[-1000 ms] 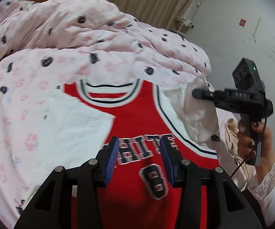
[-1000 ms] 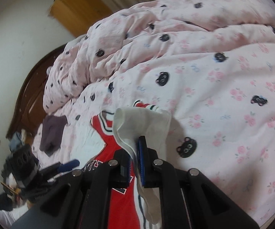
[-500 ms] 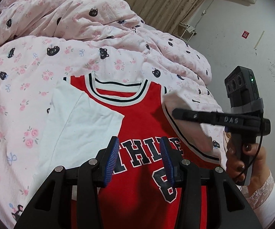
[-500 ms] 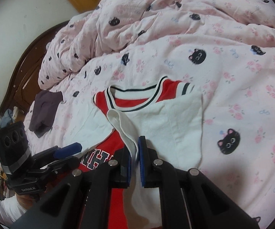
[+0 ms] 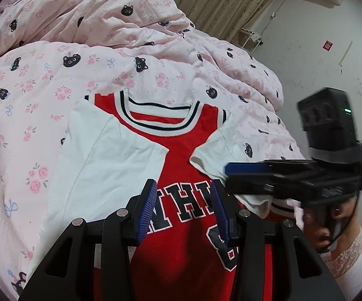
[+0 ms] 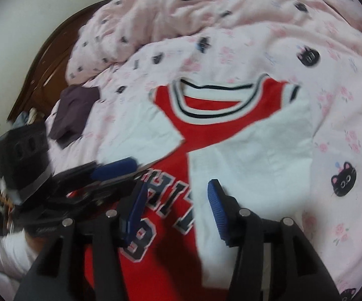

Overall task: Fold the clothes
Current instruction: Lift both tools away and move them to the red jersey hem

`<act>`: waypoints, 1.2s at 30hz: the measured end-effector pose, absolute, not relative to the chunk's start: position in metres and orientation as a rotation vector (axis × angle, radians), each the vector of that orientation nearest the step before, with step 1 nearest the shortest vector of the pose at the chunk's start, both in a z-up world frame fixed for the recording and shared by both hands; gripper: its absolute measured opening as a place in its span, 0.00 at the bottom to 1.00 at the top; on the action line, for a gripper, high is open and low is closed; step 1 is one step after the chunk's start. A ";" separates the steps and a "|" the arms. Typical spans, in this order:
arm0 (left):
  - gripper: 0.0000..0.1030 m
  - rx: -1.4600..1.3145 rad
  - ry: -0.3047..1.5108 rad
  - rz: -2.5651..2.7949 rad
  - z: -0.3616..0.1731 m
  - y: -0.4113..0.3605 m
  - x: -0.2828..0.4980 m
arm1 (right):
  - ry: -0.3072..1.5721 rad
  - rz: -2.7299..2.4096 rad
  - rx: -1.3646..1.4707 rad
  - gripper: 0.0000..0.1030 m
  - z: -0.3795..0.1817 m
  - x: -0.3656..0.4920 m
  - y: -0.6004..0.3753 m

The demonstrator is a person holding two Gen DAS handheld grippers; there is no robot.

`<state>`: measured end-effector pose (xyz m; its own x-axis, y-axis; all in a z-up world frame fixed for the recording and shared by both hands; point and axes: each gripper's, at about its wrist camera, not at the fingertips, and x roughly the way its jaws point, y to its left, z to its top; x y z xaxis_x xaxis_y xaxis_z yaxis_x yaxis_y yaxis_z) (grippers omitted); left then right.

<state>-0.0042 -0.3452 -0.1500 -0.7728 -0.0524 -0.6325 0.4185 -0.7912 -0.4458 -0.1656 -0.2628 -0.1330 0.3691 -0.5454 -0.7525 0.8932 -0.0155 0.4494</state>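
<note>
Landmark: red jersey (image 5: 181, 155), laid face up on the pink quilt (image 5: 43, 80).
- Left gripper (image 5: 183, 210): above the jersey's lettering; jaws parted, nothing between them.
- Right gripper (image 6: 176, 208): above the chest, jaws opening, no cloth pinched.
- Left white sleeve (image 5: 100, 155): folded inward over the chest.
- Right white sleeve (image 6: 251, 150): likewise folded in, released.
- Purple garment (image 6: 73, 110): beyond the jersey's left shoulder, unfolded.
Progress: sleeves in; body folds apparently remain.
</note>
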 end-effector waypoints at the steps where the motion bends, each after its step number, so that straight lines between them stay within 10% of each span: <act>1: 0.38 0.897 0.855 -2.593 -0.148 -0.346 -0.005 | 0.426 -1.192 1.059 0.51 -0.129 -0.166 -0.259; 27: 0.38 1.123 0.744 -2.445 -0.177 -0.348 -0.090 | 0.791 -0.890 1.089 0.60 -0.162 -0.136 -0.211; 36: 0.38 0.863 0.746 -2.532 -0.121 -0.336 -0.025 | 0.565 -1.008 1.033 0.60 -0.116 -0.177 -0.193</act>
